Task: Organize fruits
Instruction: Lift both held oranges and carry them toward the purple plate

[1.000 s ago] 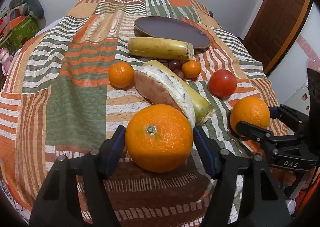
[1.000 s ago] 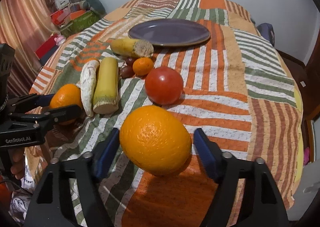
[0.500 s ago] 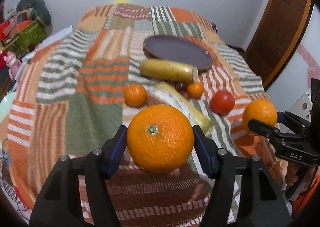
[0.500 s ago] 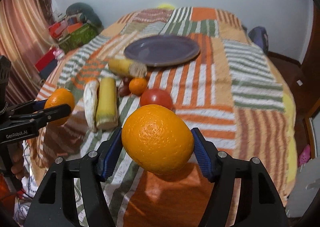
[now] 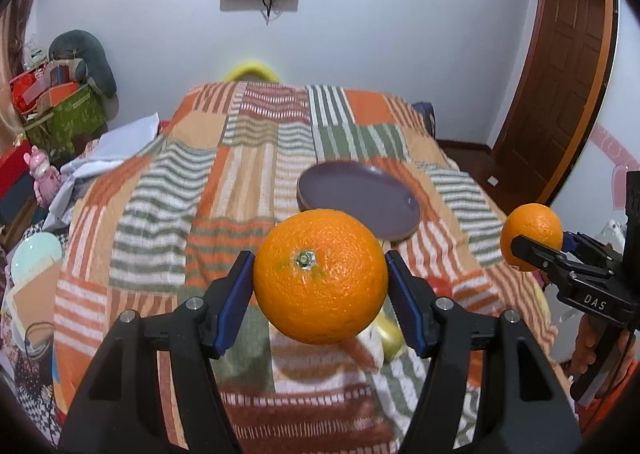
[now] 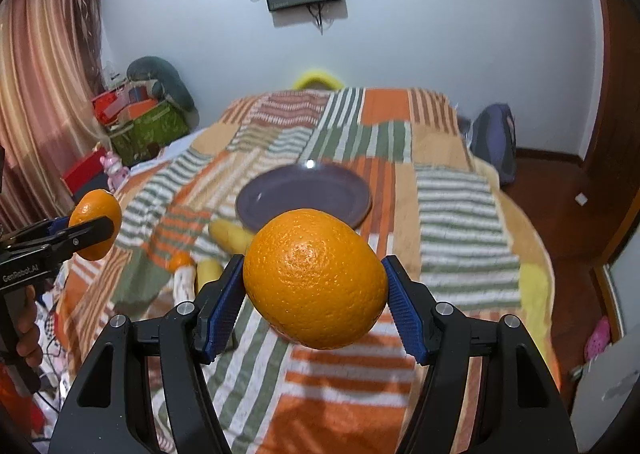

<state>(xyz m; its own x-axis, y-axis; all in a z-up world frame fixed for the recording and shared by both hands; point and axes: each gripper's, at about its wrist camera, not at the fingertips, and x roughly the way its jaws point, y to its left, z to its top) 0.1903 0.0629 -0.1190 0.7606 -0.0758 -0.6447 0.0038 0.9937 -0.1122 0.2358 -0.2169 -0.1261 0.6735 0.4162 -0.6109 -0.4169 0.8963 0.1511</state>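
Your left claw (image 5: 320,290) is clamped on an orange (image 5: 320,276), and your right claw (image 6: 314,294) grips a second orange (image 6: 314,278), both held above the bed (image 5: 168,214) short of the purple plate (image 5: 360,198). Careful: round skins on narrow pads could roll free, and setting both down together risks them knocking together on the plate.
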